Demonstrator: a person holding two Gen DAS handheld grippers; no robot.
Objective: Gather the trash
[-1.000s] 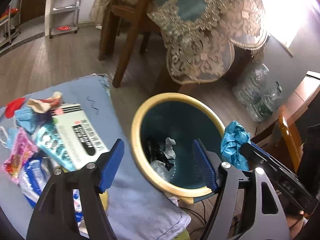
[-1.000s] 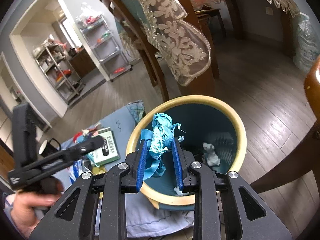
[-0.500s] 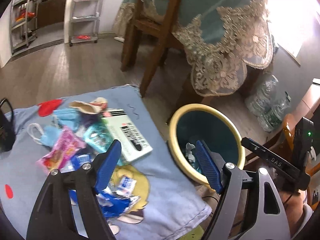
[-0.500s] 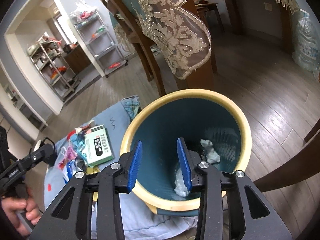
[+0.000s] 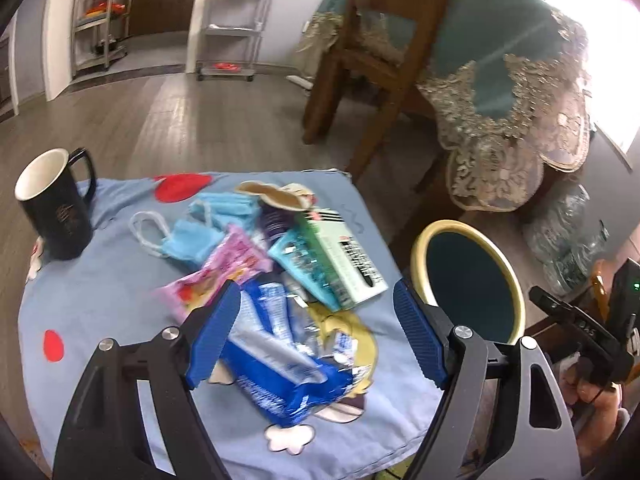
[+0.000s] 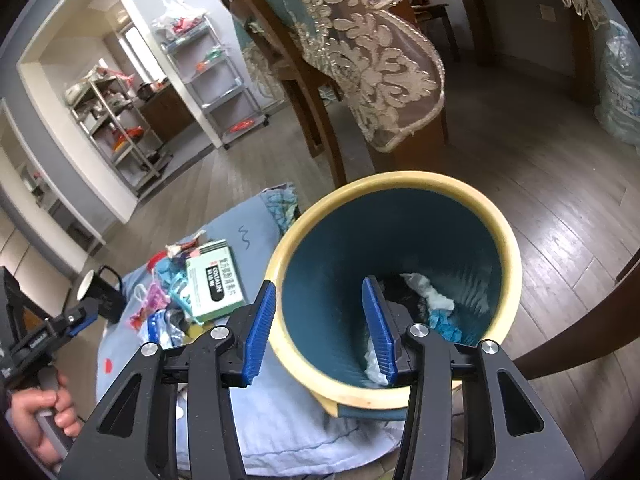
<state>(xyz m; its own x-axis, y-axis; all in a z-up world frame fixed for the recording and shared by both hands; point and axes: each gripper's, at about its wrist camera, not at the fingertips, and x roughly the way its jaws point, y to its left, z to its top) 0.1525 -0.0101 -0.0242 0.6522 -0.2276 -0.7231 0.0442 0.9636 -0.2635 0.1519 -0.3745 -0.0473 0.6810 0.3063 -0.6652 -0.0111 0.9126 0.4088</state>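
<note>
The left gripper (image 5: 316, 332) stands wide and empty above the wrappers (image 5: 276, 364) on the blue cloth (image 5: 100, 304). The right gripper (image 6: 320, 328) is opening, nothing between its jaws, over the trash bin (image 6: 508, 240).

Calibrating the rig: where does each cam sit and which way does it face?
Left wrist: on the left gripper, angled down at the trash pile on the blue cloth; its open fingers frame a blue wrapper; the right hand shows at the right edge.
Right wrist: on the right gripper, angled down into the bin, fingers opening with nothing between; the left hand shows.
Shared: bin, mug, green box, cloth, chair.
</note>
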